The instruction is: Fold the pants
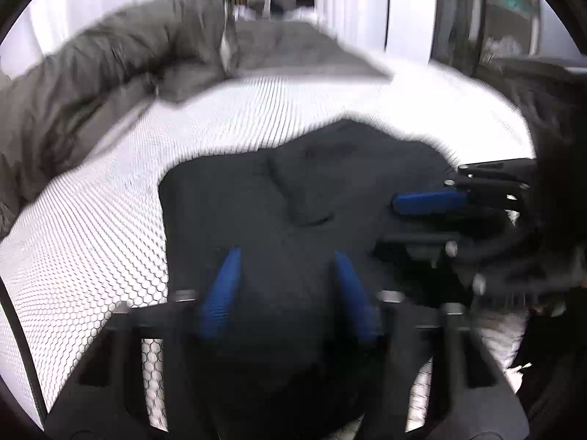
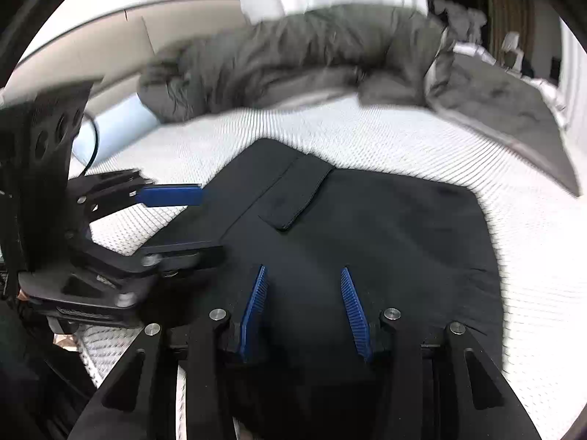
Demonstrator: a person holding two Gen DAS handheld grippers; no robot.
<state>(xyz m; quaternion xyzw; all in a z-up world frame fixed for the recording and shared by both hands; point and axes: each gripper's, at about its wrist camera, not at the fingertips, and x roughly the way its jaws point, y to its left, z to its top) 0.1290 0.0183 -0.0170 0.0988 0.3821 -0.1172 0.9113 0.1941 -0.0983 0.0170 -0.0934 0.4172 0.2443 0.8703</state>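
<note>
The pants (image 2: 359,234) lie on the bed (image 2: 532,256), folded into a thick dark slab, pocket flap up, just this side of the grey duvet (image 2: 293,55). They look soft, limp and light; grip the doubled near edge. Both the left claw (image 1: 288,256) and right claw (image 2: 302,273) stand part open above the cloth, holding nothing.

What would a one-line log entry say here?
pants: dark, on white mattress | left gripper: over pants | right gripper: over pants | grey duvet: behind
</note>
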